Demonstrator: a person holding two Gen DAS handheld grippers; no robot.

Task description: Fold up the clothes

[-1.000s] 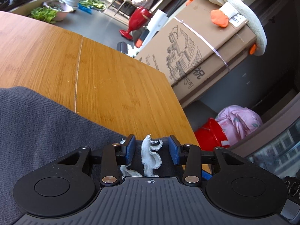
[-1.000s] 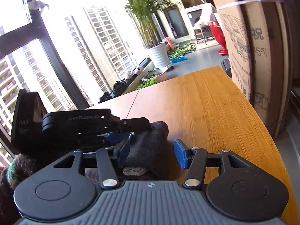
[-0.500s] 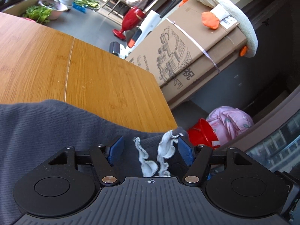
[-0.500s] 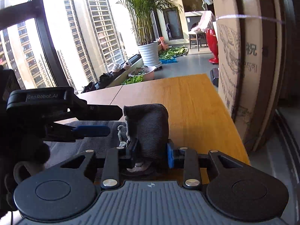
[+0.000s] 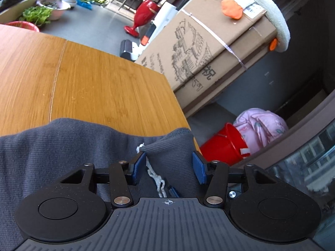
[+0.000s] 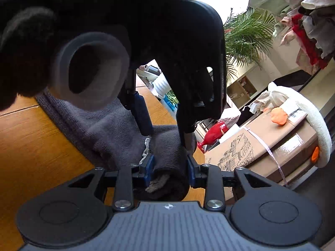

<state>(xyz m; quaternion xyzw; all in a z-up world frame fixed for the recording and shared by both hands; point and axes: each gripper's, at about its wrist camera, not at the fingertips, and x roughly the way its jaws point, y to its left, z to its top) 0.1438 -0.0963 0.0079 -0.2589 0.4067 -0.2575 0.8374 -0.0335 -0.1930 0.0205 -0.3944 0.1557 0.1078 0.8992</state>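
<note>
A dark grey knit garment (image 5: 62, 146) with a white frayed seam lies on the wooden table (image 5: 94, 87) near its right edge. My left gripper (image 5: 169, 168) has its jaws apart, with a raised fold of the garment (image 5: 171, 146) standing between the blue pads. My right gripper (image 6: 170, 170) is shut on a bunched roll of the same garment (image 6: 167, 146). The left gripper's black body (image 6: 188, 52) hangs close above it in the right wrist view and blocks much of that view.
A large cardboard box (image 5: 209, 48) with a cream cushion on top stands right of the table. A red bucket (image 5: 224, 144) and pink bundle (image 5: 261, 123) sit on the floor below the table edge. Plants and a red vase (image 5: 144, 14) stand beyond.
My left gripper opened wider and the garment fold rose between its pads. My right gripper closed on the fold and swung under the left gripper, which now fills its view.
</note>
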